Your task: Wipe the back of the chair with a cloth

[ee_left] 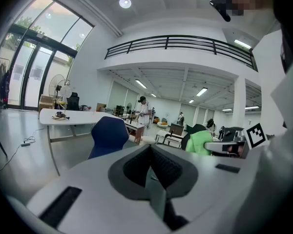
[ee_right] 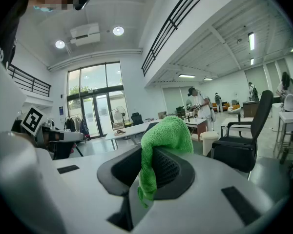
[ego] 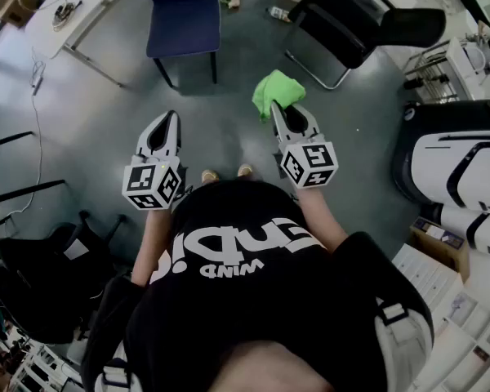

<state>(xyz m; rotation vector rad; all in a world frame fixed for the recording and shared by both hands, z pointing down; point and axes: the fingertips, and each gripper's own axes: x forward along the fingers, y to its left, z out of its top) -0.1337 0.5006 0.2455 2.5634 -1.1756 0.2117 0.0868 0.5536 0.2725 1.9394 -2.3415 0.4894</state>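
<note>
Plainly, fuzzy bright-green cloth [ee_right: 168, 133], bunched, clamped in right tongs [ee_right: 149, 174]

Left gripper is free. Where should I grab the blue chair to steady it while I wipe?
Take the blue chair by its backrest's top rim, from above with the left gripper, opening its shut jaws first: the rim looks thin and stands upright. The right gripper holds the green cloth.
</note>
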